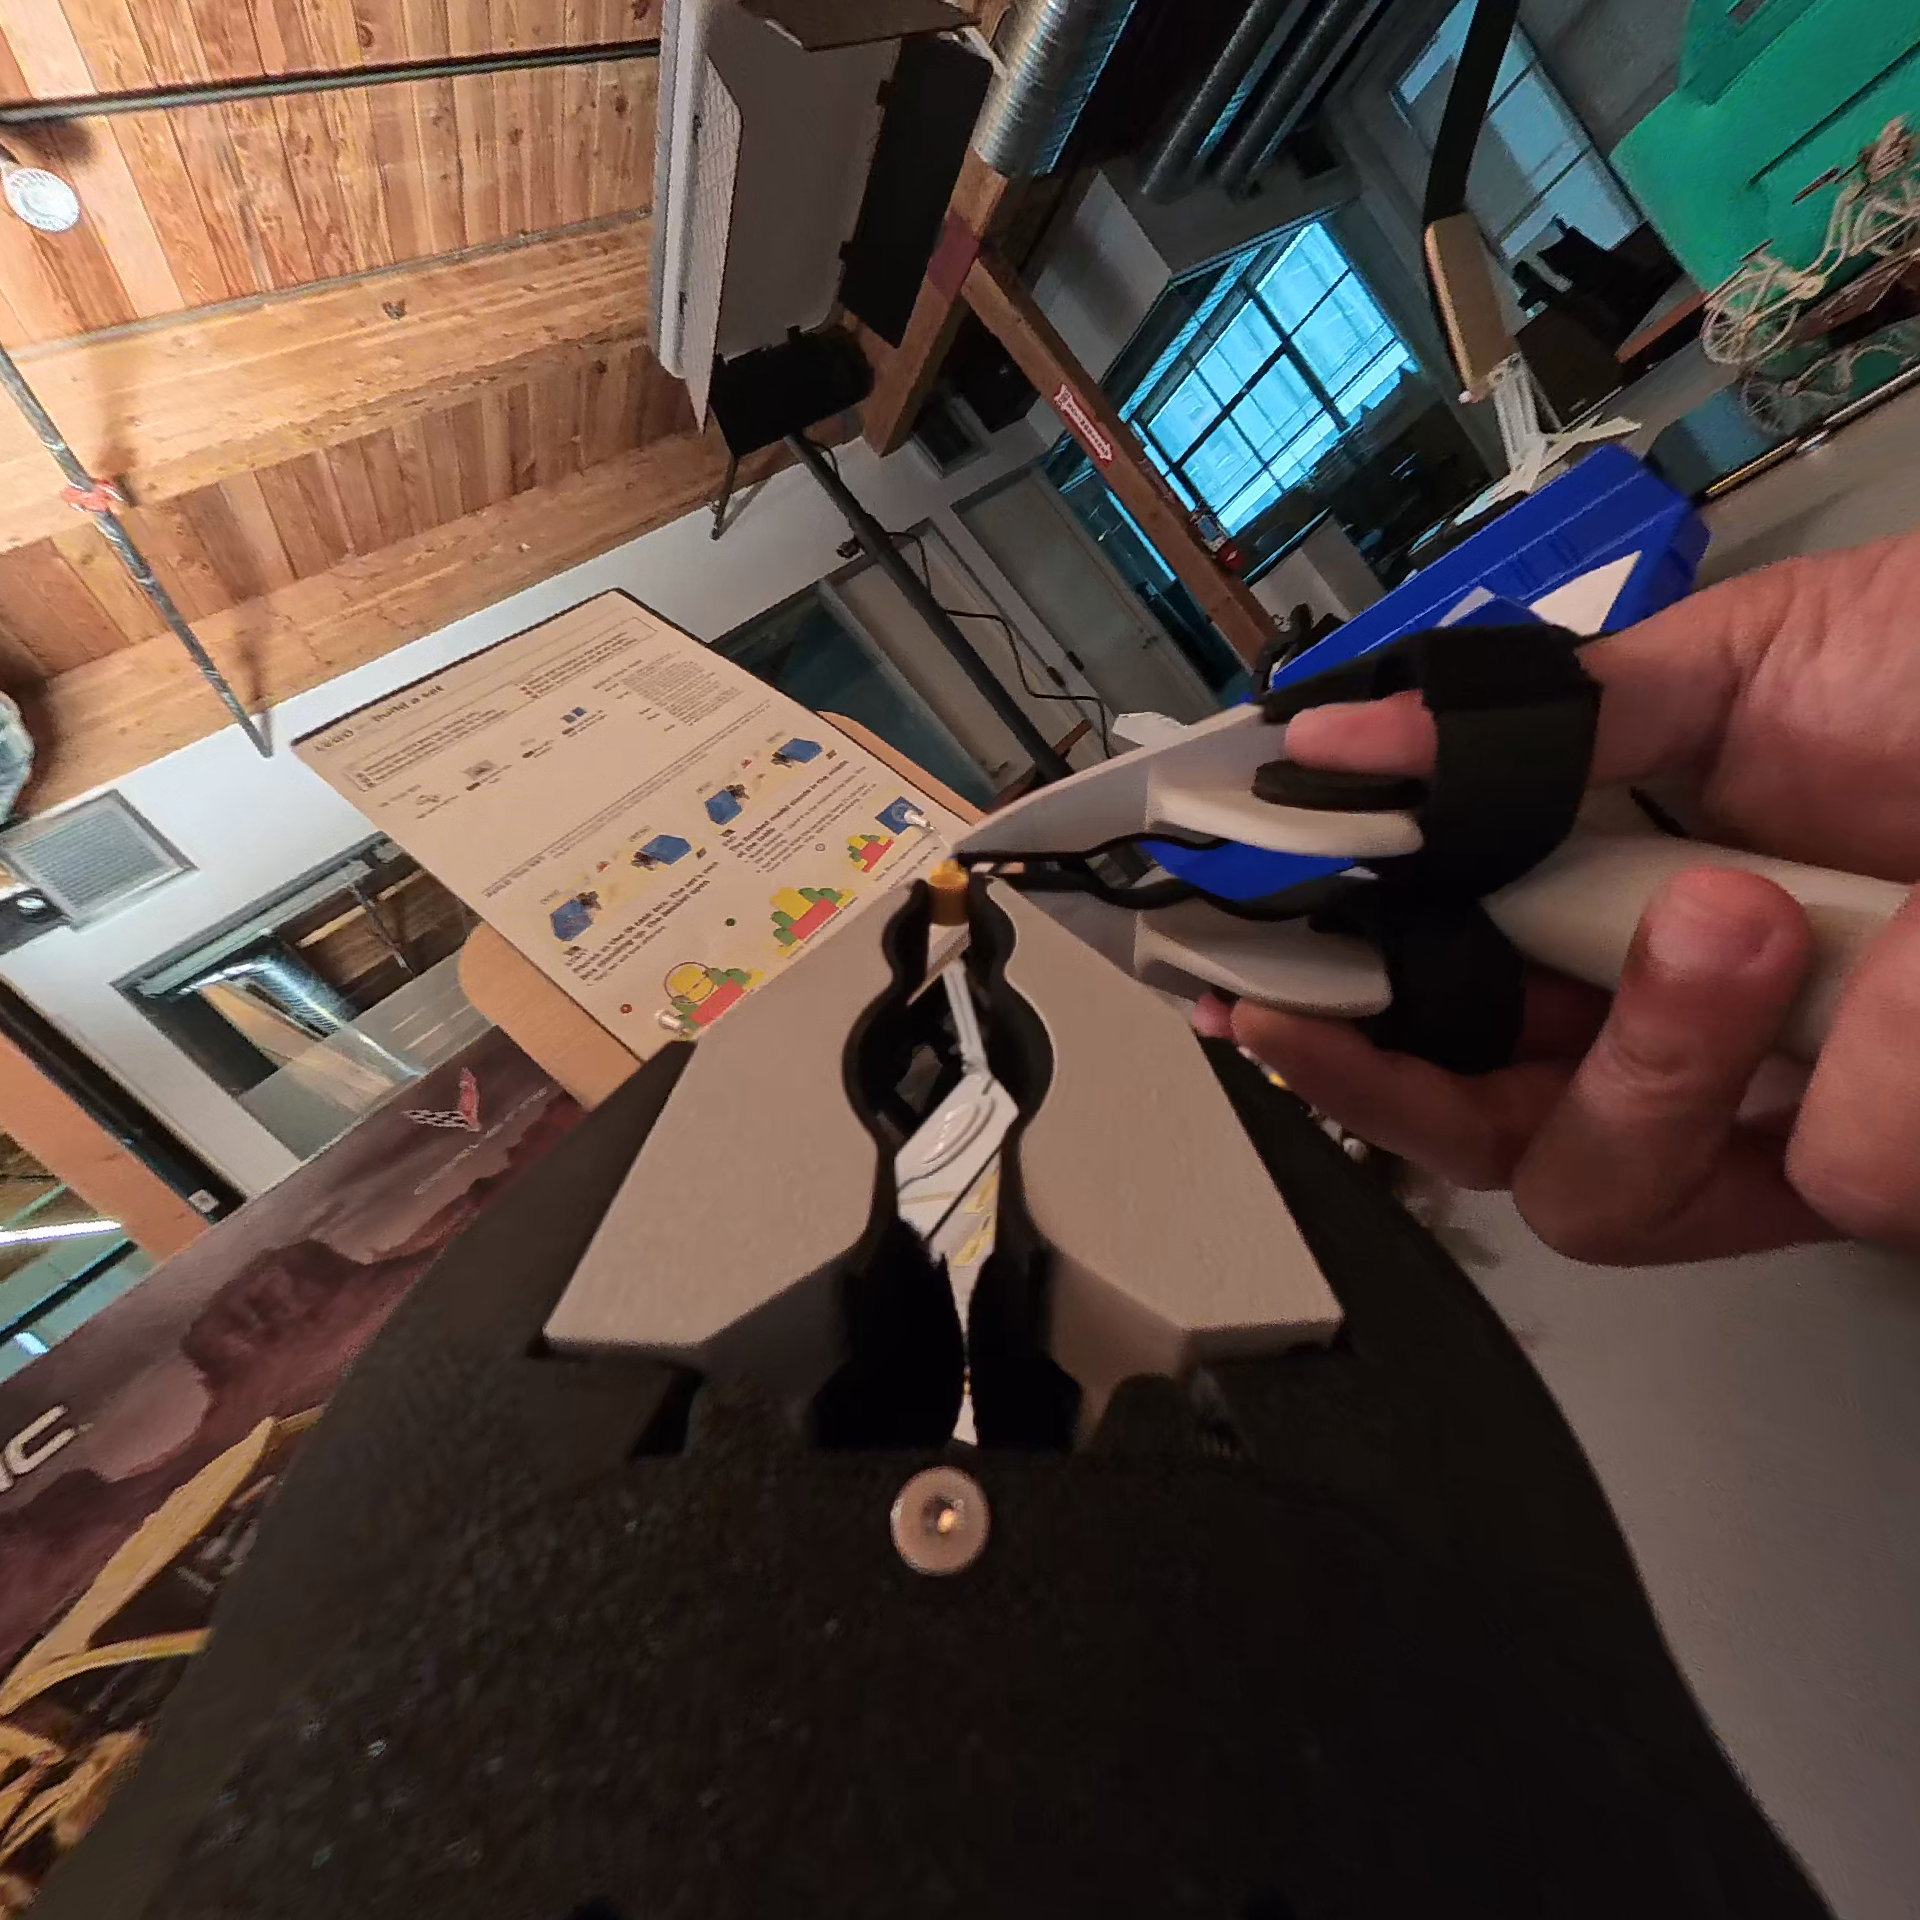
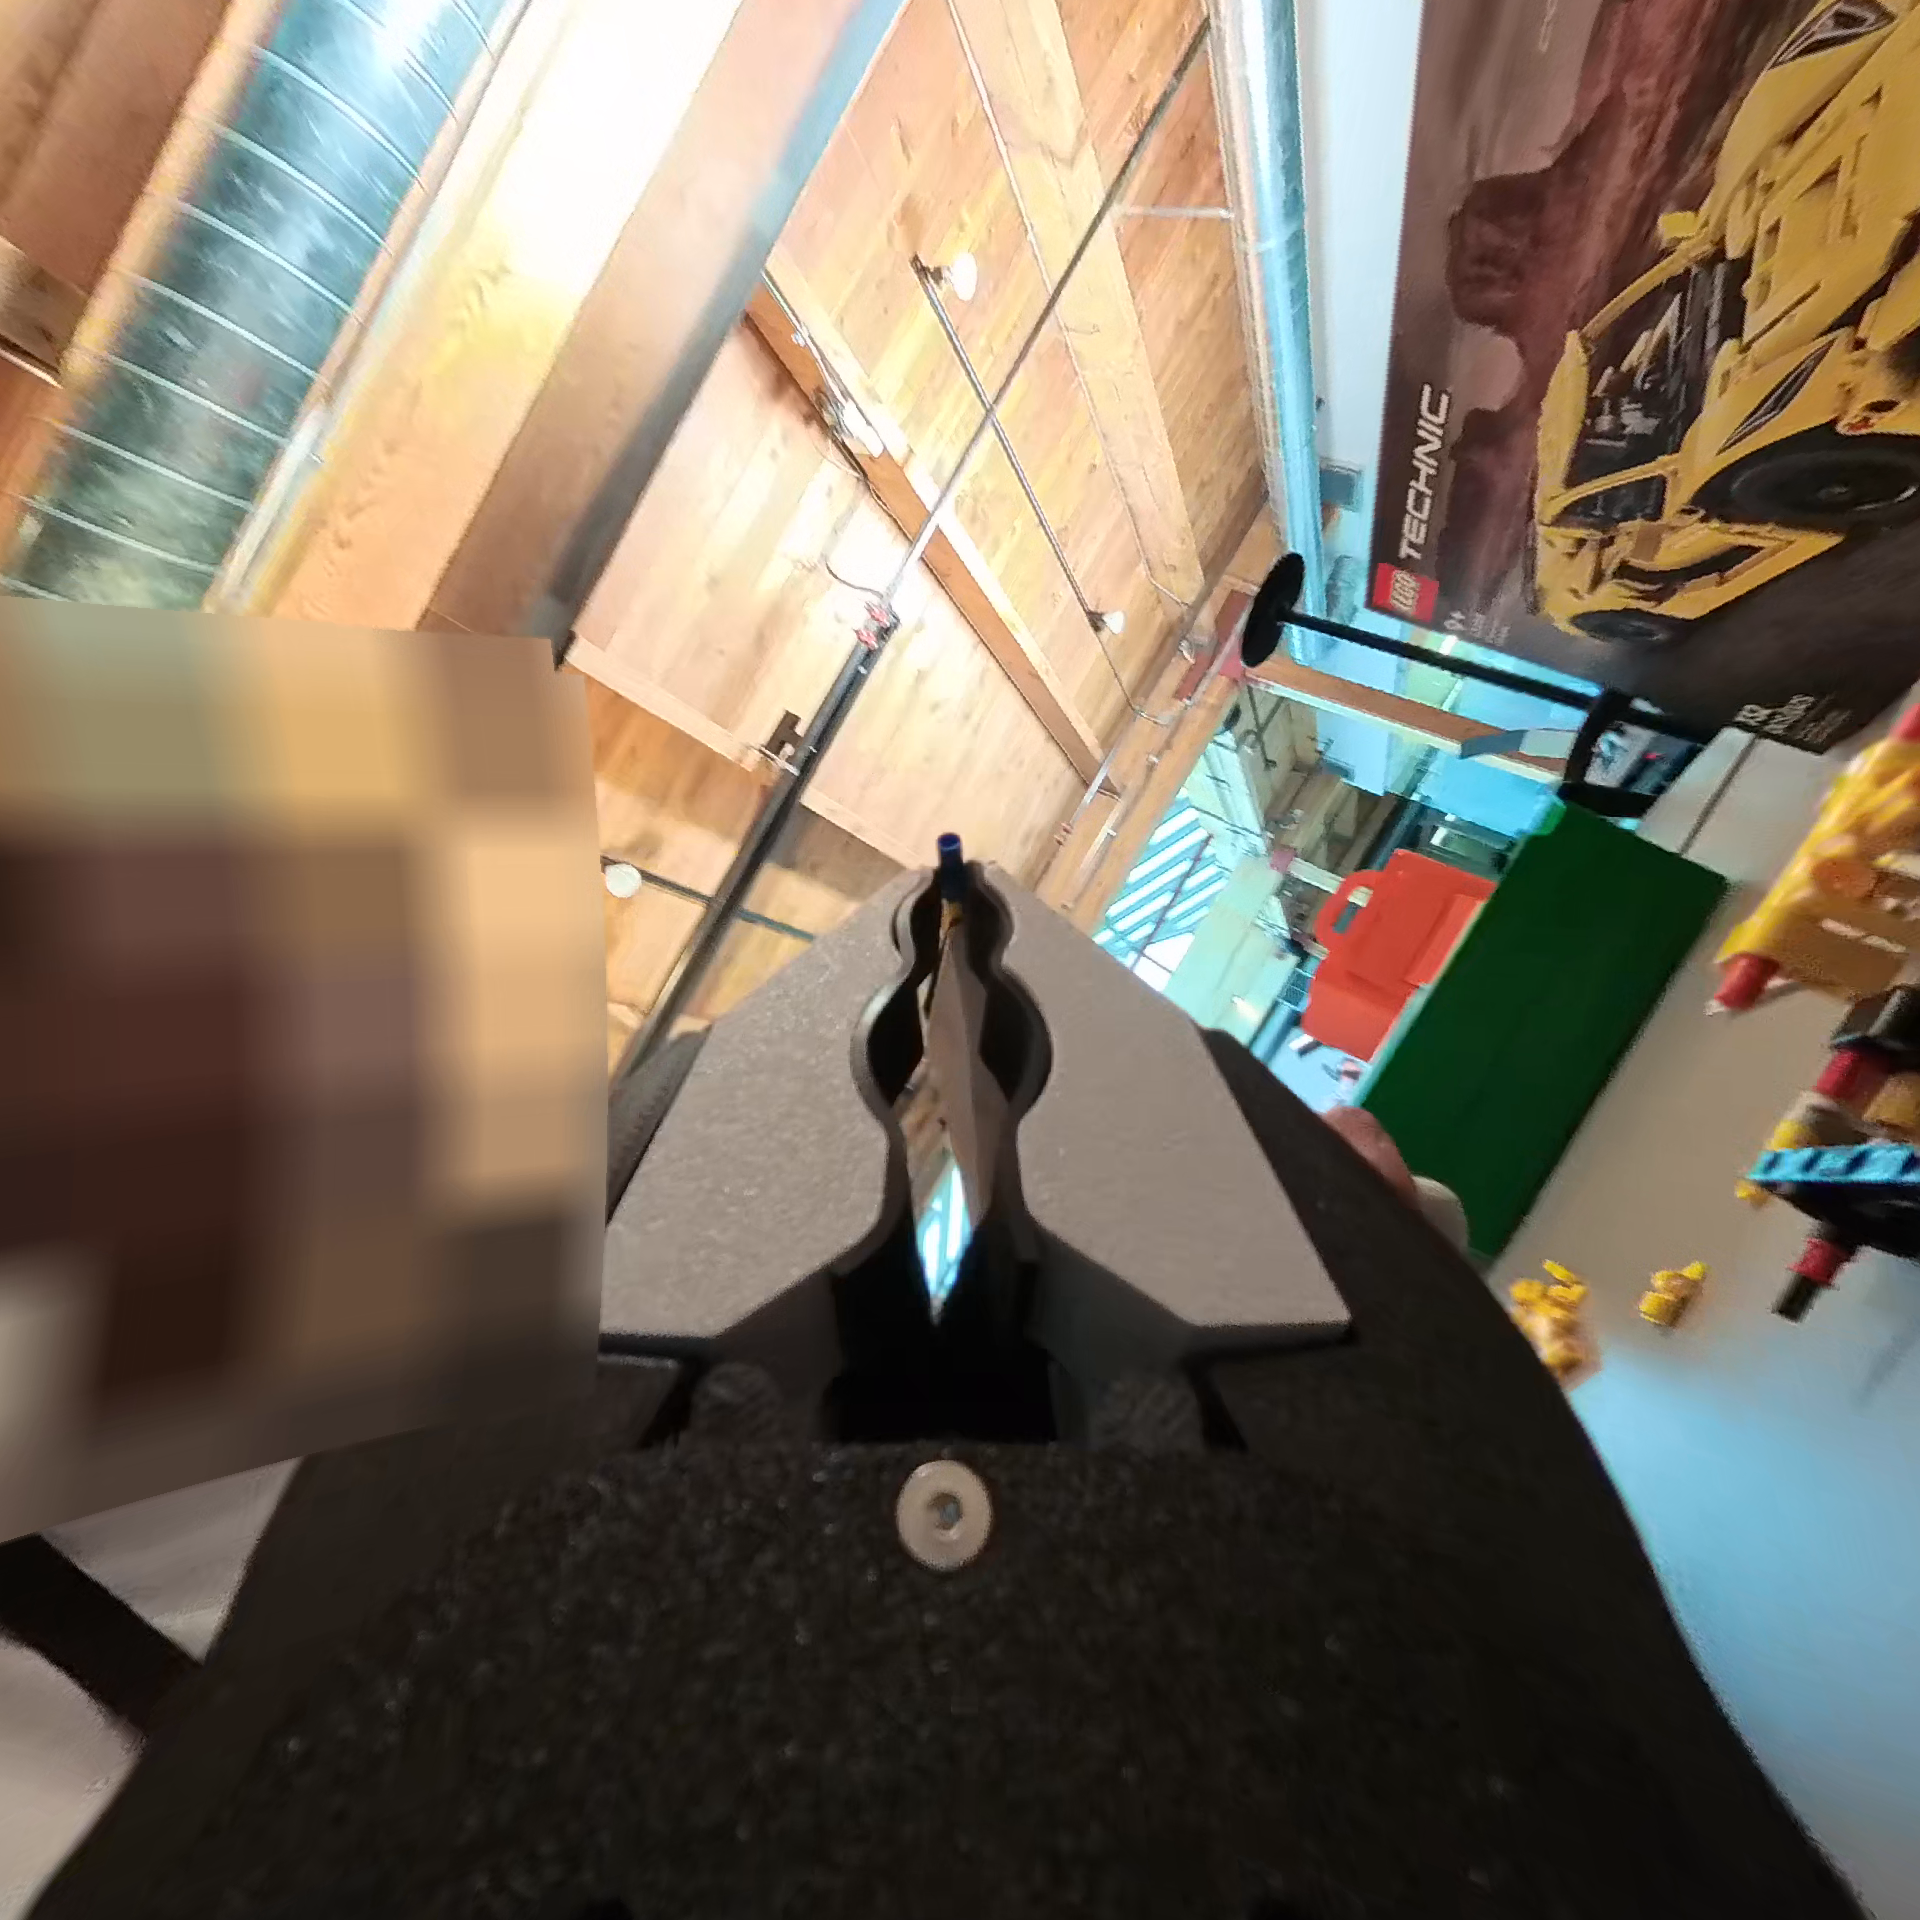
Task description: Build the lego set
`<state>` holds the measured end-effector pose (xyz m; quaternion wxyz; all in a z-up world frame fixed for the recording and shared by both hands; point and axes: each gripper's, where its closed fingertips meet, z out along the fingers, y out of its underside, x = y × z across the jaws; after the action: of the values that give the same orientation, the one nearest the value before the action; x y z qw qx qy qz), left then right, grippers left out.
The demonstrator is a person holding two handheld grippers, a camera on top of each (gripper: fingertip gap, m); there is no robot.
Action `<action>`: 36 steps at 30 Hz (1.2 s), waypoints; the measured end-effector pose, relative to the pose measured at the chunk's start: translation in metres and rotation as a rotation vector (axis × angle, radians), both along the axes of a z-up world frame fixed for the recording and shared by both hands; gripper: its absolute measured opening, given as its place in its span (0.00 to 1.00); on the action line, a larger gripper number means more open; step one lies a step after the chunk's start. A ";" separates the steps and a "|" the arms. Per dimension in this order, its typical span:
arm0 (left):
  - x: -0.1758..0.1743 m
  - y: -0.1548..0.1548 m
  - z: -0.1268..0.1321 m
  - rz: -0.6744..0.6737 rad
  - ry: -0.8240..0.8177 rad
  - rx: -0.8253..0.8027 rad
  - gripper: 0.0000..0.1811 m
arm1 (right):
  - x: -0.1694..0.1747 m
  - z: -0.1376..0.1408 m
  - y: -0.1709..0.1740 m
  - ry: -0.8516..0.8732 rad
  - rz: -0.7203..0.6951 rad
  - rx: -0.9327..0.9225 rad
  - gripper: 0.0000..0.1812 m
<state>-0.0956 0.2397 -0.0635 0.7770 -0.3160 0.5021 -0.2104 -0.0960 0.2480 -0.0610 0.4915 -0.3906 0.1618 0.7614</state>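
Observation:
In the left wrist view my left gripper [image 1: 948, 906] is shut on a small yellow round lego piece [image 1: 948, 900] at its tips, raised and tilted off the table. The right gripper's pointed white tip [image 1: 997, 826] reaches in from the right and nearly touches that piece; a hand [image 1: 1704, 935] holds that gripper. In the right wrist view my right gripper [image 2: 950, 883] is shut on a small dark blue lego pin [image 2: 948, 854] that pokes out past its tips. A partly built yellow lego model [image 2: 1839, 966] lies on the white table [image 2: 1704, 1538] at the right.
An instruction sheet [image 1: 665, 821] and the lego set box [image 1: 260, 1351] stand behind the left gripper; the box also shows in the right wrist view [image 2: 1662, 343]. A green baseplate [image 2: 1538, 1029], a red case [image 2: 1382, 945] and loose yellow pieces [image 2: 1600, 1304] lie on the table. Only a small space, under 4 cm, lies between the two pairs of fingers.

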 end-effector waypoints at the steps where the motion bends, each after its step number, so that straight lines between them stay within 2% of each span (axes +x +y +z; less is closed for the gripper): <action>1: 0.000 0.000 0.000 -0.013 0.003 -0.010 0.04 | 0.000 0.000 0.000 -0.030 0.009 0.004 0.02; 5: 0.002 0.001 -0.006 -0.048 0.036 -0.030 0.04 | 0.002 -0.007 0.001 -0.165 0.043 0.010 0.02; 15: 0.008 -0.006 -0.019 -0.206 0.132 -0.094 0.04 | 0.007 -0.020 -0.006 -0.357 0.158 0.033 0.01; 21: 0.012 -0.003 -0.027 -0.202 0.175 -0.117 0.04 | 0.011 -0.029 -0.004 -0.440 0.119 0.021 0.02; 36: 0.011 -0.004 -0.023 -0.236 0.159 -0.157 0.04 | 0.014 -0.026 -0.007 -0.365 0.162 0.046 0.03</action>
<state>-0.0850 0.2360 -0.0864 0.6775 -0.3303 0.5778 -0.3132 -0.0817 0.2410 -0.0867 0.4587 -0.5227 0.0207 0.7183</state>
